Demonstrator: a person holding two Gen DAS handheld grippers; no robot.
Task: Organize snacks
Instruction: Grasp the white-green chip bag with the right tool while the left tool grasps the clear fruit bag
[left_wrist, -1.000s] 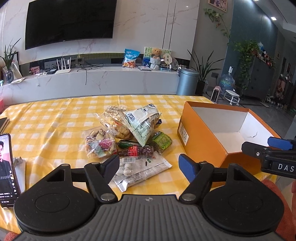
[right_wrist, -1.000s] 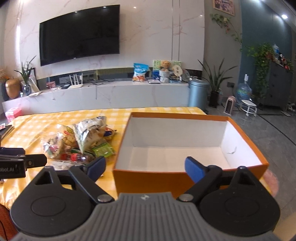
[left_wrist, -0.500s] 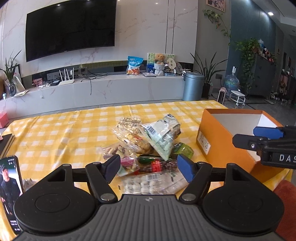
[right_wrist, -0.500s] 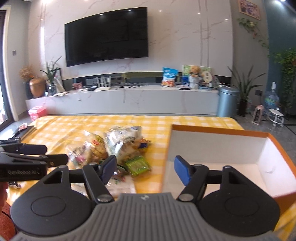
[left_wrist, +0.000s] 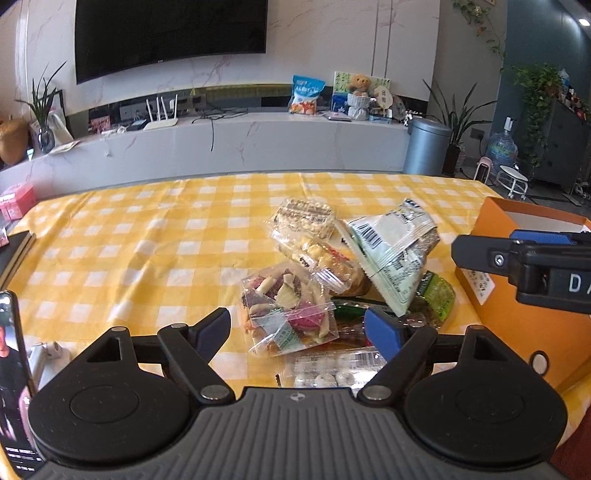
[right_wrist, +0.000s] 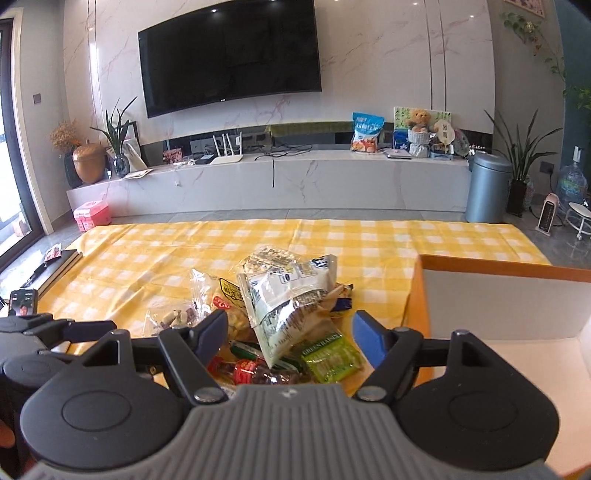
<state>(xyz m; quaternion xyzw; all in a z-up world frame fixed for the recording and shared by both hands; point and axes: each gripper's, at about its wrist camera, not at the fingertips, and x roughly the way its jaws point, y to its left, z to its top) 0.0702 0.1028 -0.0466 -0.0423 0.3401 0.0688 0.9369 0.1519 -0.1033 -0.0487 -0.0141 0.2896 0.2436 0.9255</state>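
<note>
A heap of snack packets lies on the yellow checked tablecloth (left_wrist: 147, 258). It holds a clear bag of coloured chips (left_wrist: 288, 314), a white-green packet (left_wrist: 391, 254), a green raisin pack (right_wrist: 330, 356) and a clear pack of white sweets (left_wrist: 332, 371). My left gripper (left_wrist: 299, 328) hangs just before the chip bag, jaws opening, pads touching nothing. My right gripper (right_wrist: 291, 328) hovers over the white-green packet (right_wrist: 291, 302), jaws also opening, nothing gripped. The orange box (left_wrist: 517, 325) stands to the right of the heap, and its white inside (right_wrist: 517, 317) looks bare.
A phone (left_wrist: 11, 369) with a lit screen stands at the table's near left edge. A dark book (right_wrist: 55, 266) lies further back on the left. Beyond the table are a marble TV bench and a grey bin (right_wrist: 487, 184).
Both grippers have swung left, away from the orange box and toward the snack heap. The right wrist view went from facing the box to facing the packets. The left jaws stand wider.
</note>
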